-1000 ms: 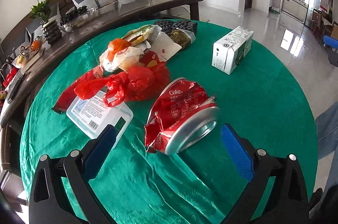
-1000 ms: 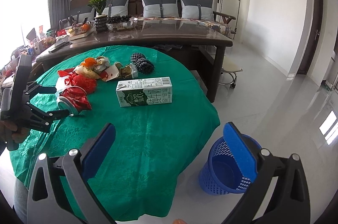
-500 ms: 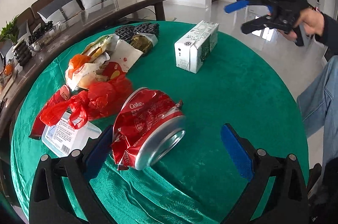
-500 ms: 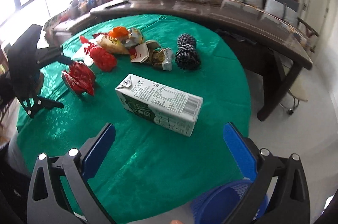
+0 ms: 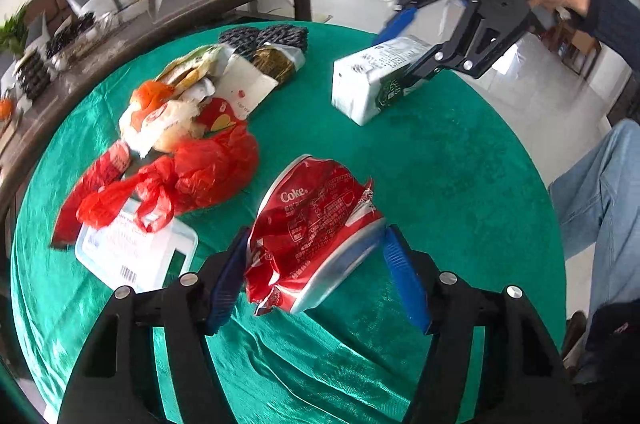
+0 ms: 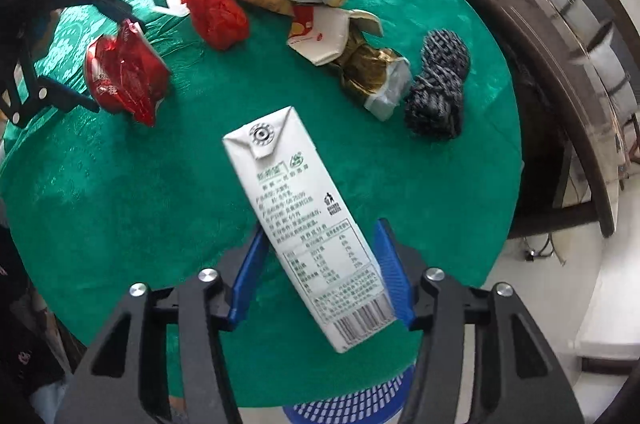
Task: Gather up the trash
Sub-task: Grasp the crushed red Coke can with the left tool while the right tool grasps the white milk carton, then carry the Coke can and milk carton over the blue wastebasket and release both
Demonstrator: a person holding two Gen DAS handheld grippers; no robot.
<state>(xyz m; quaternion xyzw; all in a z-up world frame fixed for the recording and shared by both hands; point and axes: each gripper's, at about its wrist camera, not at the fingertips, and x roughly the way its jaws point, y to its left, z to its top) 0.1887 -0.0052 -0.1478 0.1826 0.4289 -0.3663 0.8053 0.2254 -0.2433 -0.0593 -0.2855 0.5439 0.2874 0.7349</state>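
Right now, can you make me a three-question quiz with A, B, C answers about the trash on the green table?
1. Where is the blue basket?
A. on the table
B. below the table's near edge
C. on the sofa

2. What colour is the crushed Coke can?
A. red
B. yellow
C. purple

3. What is the milk carton doing?
A. standing alone, untouched
B. lying in the basket
C. sitting between the right gripper fingers

Answers:
1. B, since its blue rim shows under the edge of the green tablecloth in the right wrist view.
2. A, since its wrinkled skin is red with a white Coke logo, between the left gripper fingers.
3. C, since a blue pad sits on each side of its barcode end.
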